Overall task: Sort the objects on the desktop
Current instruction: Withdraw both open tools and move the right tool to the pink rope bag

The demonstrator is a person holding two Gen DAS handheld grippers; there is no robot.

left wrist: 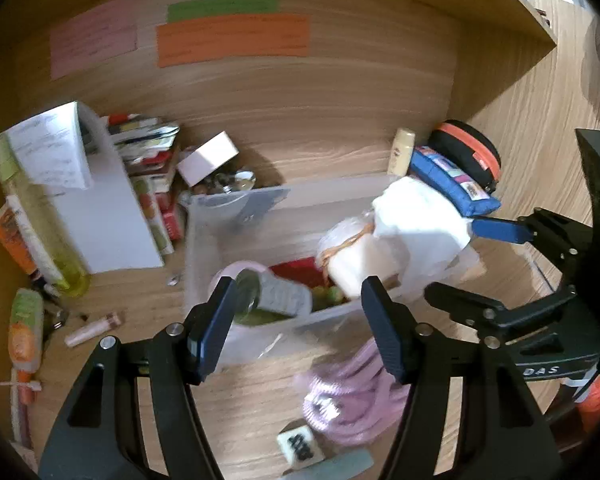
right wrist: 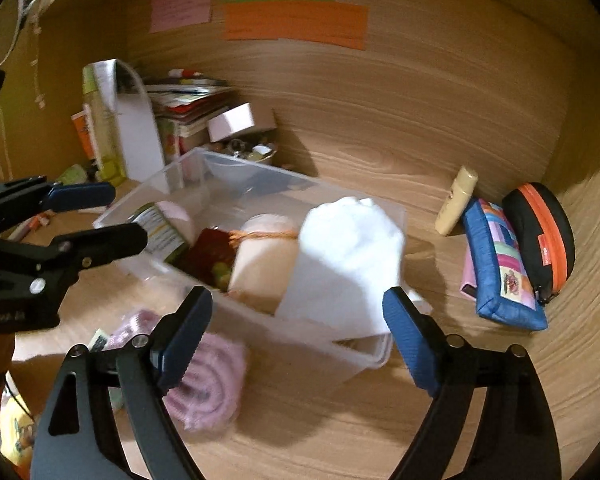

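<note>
The wooden surface (right wrist: 380, 420) carries everything, with a wooden back panel rising behind it that bears pink, green and orange paper notes (right wrist: 296, 26) at 12 o'clock.

The clear plastic bin (right wrist: 300, 340) sits at the middle of the right wrist view, just ahead of the right gripper (right wrist: 298, 338), whose jaws are spread wide with nothing between them; the bin's near wall lies in the gap between their tips. Inside the bin a white folded cloth (right wrist: 348, 256) stands at the near right end, touching a pale jar tied with orange cord (right wrist: 264, 256); a red item, some small green things and a labelled tin (right wrist: 160, 232) lie toward 10 o'clock.

In the left wrist view the left gripper (left wrist: 298, 330) is also spread and empty, its tips over the bin's near edge (left wrist: 324, 312), the tin and a grey ribbed object (left wrist: 284, 296) just beyond them. The right gripper enters this view at 3 o'clock.

A pink coiled cord (left wrist: 352, 404) lies outside the bin at 5 o'clock from the left jaws, beside a small white tile with black marks (left wrist: 300, 444).

At 3 o'clock in the right wrist view, well apart from the bin, a blue patchwork pouch (right wrist: 500, 272) leans against a black case with an orange zip (right wrist: 540, 236); a cream tube (right wrist: 458, 200) stands near them.

At 10 o'clock stand a white box (left wrist: 108, 216), stacked booklets (left wrist: 152, 152) and a small pink box (left wrist: 208, 158).
</note>
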